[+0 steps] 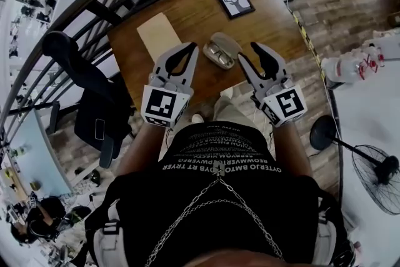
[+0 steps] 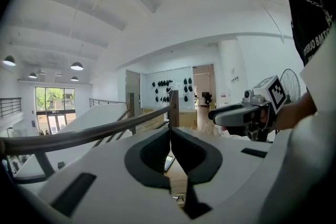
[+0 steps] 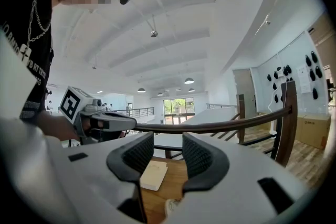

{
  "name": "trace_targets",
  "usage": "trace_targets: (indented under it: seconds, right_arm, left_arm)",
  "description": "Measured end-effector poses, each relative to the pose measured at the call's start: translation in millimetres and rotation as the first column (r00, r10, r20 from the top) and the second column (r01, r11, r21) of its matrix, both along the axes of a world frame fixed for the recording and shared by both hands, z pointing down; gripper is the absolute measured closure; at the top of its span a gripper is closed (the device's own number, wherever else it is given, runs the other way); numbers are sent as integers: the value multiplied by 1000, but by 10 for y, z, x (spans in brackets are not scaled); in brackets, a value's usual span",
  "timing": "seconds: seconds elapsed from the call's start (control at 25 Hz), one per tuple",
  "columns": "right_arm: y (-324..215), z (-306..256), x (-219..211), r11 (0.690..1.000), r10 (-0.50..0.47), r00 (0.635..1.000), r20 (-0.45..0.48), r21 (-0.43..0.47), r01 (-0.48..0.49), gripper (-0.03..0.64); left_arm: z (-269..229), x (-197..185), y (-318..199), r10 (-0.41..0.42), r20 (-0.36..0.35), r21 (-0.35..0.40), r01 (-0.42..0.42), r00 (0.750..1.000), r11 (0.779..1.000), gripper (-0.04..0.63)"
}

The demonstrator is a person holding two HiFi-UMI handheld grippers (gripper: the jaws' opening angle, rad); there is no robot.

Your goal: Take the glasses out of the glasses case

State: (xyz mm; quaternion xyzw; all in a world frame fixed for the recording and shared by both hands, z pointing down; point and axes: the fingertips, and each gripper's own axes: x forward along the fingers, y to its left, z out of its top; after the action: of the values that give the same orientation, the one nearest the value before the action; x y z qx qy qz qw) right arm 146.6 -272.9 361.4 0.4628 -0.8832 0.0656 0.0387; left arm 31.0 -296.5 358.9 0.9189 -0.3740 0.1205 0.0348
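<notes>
One open glasses case (image 1: 223,50), glasses (image 1: 219,55) seemingly inside; left claw (image 1: 191,47) pressed together, right claw (image 1: 249,52) spread.

Left hand-held gripper (image 2: 170,131) jaws together, nothing between; right hand-held gripper (image 2: 227,114) beyond at right; wooden railing (image 2: 105,131) behind.

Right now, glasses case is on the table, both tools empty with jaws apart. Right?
Not quite. The left gripper view shows the left tool with jaws together; only the right tool has them apart. Both are empty, and the glasses case is on the table.
</notes>
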Motion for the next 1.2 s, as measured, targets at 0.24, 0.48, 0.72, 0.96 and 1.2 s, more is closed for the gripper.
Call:
trace_targets:
  seconds: [0.24,0.48,0.72,0.96,1.2]
  right_arm:
    - [-110,160,27,999,-29,1000,-4,-32,29,460]
    - [-156,367,58,997,-51,999,0,-64,51,460]
    - [-166,541,47,993,-68,998,0,-92,68,460]
    - [-174,756,-21,989,-85,996,-10,-119,83,460]
    - [-189,960,-130,984,-85,996,-9,-158,83,462]
  left_arm:
    - [126,60,-105,-28,-2,-21,27,1000,999,566]
    - [287,123,-141,-38,11,-36,39,999,999,566]
    - [438,111,-136,-54,28,-50,55,998,997,566]
    - [536,36,-107,-70,30,-52,71,997,996,566]
    - [674,-61,-101,-73,41,-61,75,996,995,566]
